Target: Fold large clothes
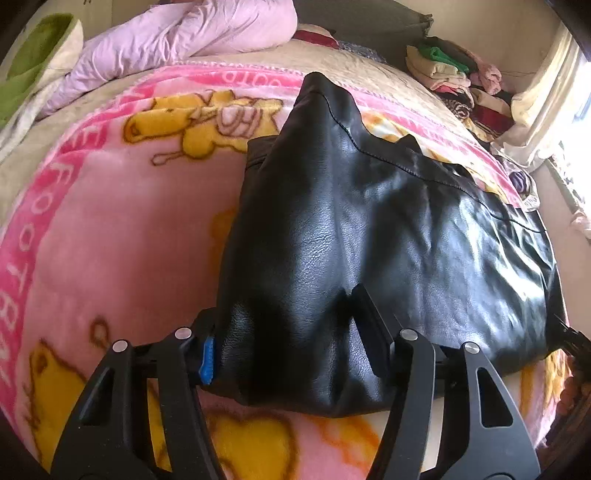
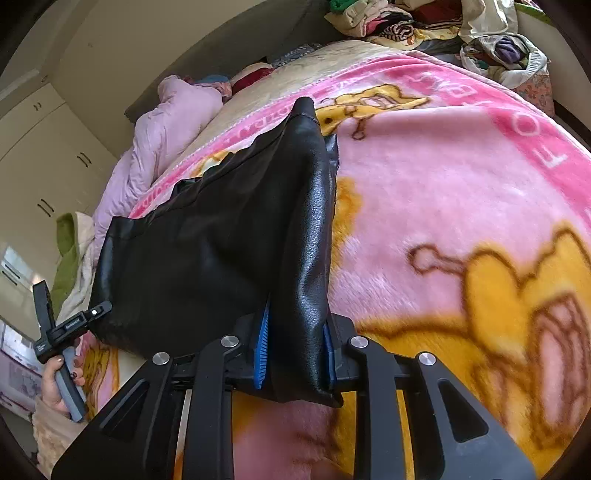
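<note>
A black leather garment lies folded on a pink cartoon blanket. My left gripper straddles its near left corner. The blue pad lies against the corner's outer side, and the other finger digs a crease into the leather on top. In the right wrist view my right gripper is shut on a raised fold of the same garment, the leather pinched between both blue pads. The left gripper and the hand holding it show at the garment's far corner.
A lilac quilt is bunched at the head of the bed, with a green and cream cloth beside it. Piles of folded clothes sit at the far right corner. Cupboards line the wall and a bright window is at the right.
</note>
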### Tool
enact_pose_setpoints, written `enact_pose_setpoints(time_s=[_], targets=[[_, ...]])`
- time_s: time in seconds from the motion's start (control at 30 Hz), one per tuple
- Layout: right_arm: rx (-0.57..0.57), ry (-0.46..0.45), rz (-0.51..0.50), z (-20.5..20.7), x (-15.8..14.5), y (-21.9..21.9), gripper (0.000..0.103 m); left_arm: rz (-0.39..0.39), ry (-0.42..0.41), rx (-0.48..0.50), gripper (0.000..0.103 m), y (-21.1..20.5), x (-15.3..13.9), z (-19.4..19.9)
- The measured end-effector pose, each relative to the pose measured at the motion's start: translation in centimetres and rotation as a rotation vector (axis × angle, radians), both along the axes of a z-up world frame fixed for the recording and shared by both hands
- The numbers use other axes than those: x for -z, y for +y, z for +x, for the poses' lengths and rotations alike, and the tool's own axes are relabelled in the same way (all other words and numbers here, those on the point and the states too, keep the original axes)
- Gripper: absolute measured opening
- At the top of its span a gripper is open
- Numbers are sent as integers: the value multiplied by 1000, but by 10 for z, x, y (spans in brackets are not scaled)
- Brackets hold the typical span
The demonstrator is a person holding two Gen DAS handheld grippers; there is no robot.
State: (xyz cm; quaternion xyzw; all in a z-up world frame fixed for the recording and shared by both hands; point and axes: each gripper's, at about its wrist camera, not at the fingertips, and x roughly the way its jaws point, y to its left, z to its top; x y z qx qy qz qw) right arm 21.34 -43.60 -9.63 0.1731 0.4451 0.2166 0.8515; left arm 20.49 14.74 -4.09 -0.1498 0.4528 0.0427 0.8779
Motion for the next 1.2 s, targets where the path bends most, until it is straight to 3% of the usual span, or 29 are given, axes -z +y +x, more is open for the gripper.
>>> enact_pose_setpoints(time_s=[0.37, 0.47, 0.53, 0.6, 0.8, 1.1, 1.2], targets=[[32, -14, -47, -22, -4, -22, 25, 33, 17, 44, 52, -24, -3, -23], [65, -26, -93, -26, -9, -19, 33, 22, 14, 35, 53, -23, -2, -24], [95, -45, -113, -30, -13, -20, 58, 17, 12, 32, 53, -23, -3, -26], [128, -78, -132, -37, -21, -22, 62, 17, 7, 29, 55, -23, -4, -27], [158, -188, -165, -54, -47, -19, 77, 25, -20, 12, 63, -23, -13, -31], [27, -256, -136, -69, -68, 38, 81, 53, -89, -48, 93, -12, -31, -39], [-25, -272, -126, -71, -75, 62, 81, 74, -93, -64, 93, -8, -32, -39]])
